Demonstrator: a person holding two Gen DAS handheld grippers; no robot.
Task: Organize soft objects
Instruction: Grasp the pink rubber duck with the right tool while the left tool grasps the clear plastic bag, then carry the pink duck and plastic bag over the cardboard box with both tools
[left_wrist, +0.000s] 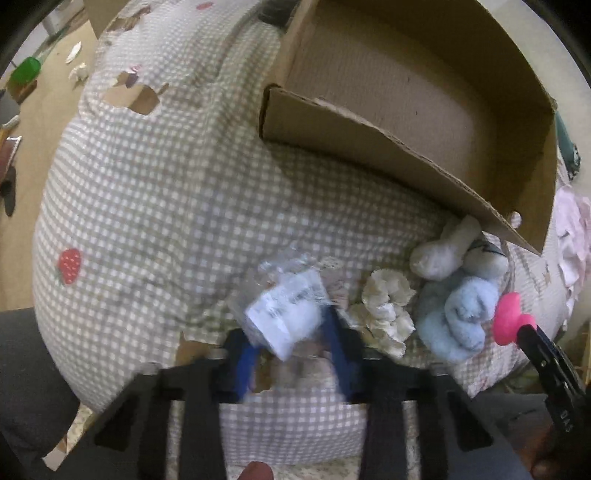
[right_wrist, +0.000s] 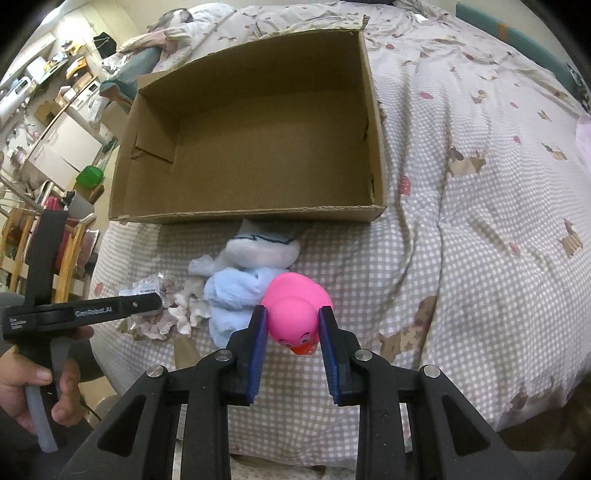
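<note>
My left gripper (left_wrist: 291, 328) is shut on a clear plastic packet with a white label (left_wrist: 286, 314), held just above the checked bedspread; the view is blurred. Beside it lie a cream scrunchie (left_wrist: 386, 310), a pale blue plush (left_wrist: 456, 317) and a white plush (left_wrist: 443, 247). My right gripper (right_wrist: 293, 321) is shut on a pink rubber duck (right_wrist: 295, 306), beak toward the camera; the duck also shows in the left wrist view (left_wrist: 508, 317). An open, empty cardboard box (right_wrist: 251, 144) stands on the bed just beyond the plush toys (right_wrist: 236, 299).
The checked bedspread (right_wrist: 461, 258) covers the bed. The left edge of the bed drops to a floor with furniture, a green lid (right_wrist: 89, 176) and clutter. Crumpled clothes (right_wrist: 147, 55) lie behind the box. A pink cloth (left_wrist: 572, 236) lies at the right.
</note>
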